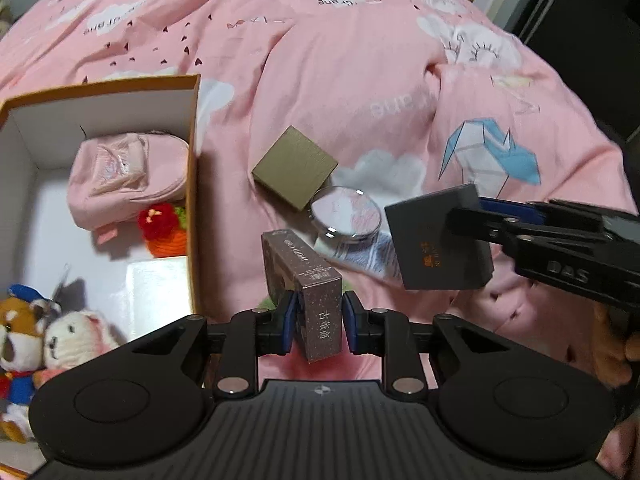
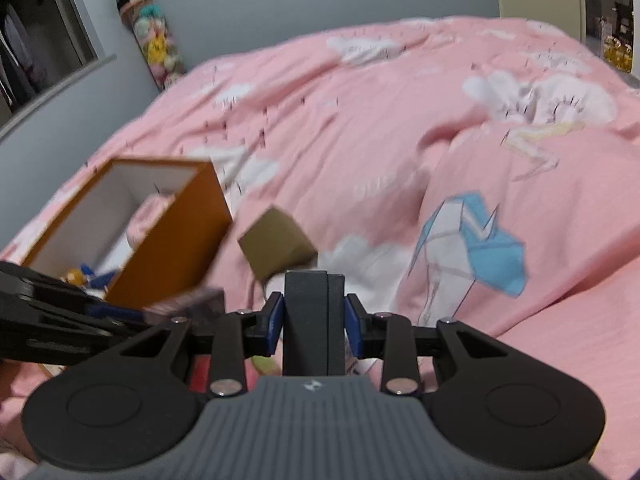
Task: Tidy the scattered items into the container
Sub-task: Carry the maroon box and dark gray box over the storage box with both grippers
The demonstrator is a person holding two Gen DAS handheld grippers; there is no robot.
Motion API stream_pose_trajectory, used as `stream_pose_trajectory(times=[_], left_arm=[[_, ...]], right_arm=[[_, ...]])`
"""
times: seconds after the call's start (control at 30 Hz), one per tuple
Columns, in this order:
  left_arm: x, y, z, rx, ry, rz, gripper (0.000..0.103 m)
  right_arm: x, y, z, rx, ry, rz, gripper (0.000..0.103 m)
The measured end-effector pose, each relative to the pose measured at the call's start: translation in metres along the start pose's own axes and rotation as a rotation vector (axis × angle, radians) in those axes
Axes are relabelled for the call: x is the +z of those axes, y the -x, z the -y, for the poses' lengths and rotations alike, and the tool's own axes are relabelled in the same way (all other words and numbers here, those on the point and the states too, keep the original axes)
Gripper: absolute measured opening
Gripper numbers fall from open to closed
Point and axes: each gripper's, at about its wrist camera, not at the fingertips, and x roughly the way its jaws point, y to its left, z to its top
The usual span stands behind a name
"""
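While the left gripper [image 1: 318, 322] clamps the light, stiff purple carton [image 1: 306, 284] by its narrow sides right of the orange container [image 1: 192, 184], the right gripper [image 2: 314, 326] pinches the rigid dark box [image 2: 314, 320] farther right.

It was a home bedroom: a bed spread with a pink quilt [image 2: 400, 128] printed with clouds and a paper crane, grey walls, a hanging tube of plush toys [image 2: 154, 36] and an open wardrobe [image 2: 24, 40] beside it.
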Motion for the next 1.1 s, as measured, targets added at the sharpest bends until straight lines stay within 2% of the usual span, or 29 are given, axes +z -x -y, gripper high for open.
stream_pose_trajectory(times=[0.27,0.4,0.6,1.0,1.07,1.1], left_arm=[[-0.006,-0.012,-0.004,0.065,0.022,0.012,0.028],[-0.007,-0.014,-0.003,0.072,0.027,0.044,0.028],[-0.006,-0.019,0.004,0.121,0.0,0.071,0.029],[-0.006,-0.032,0.018,0.235,-0.065,0.117,0.032],[-0.006,-0.031,0.015,0.229,-0.056,0.13,0.03],[-0.006,-0.03,0.014,0.224,-0.047,0.137,0.029]], right_arm=[[-0.01,-0.031,-0.005,-0.022,0.038,-0.12,0.036],[-0.014,-0.034,-0.008,-0.043,0.062,-0.162,0.044],[-0.023,-0.029,-0.011,-0.059,0.067,-0.196,0.048],[-0.038,-0.029,-0.015,-0.088,0.079,-0.247,0.048],[-0.038,-0.028,-0.014,-0.087,0.077,-0.242,0.046],[-0.038,-0.026,-0.014,-0.086,0.072,-0.234,0.04]])
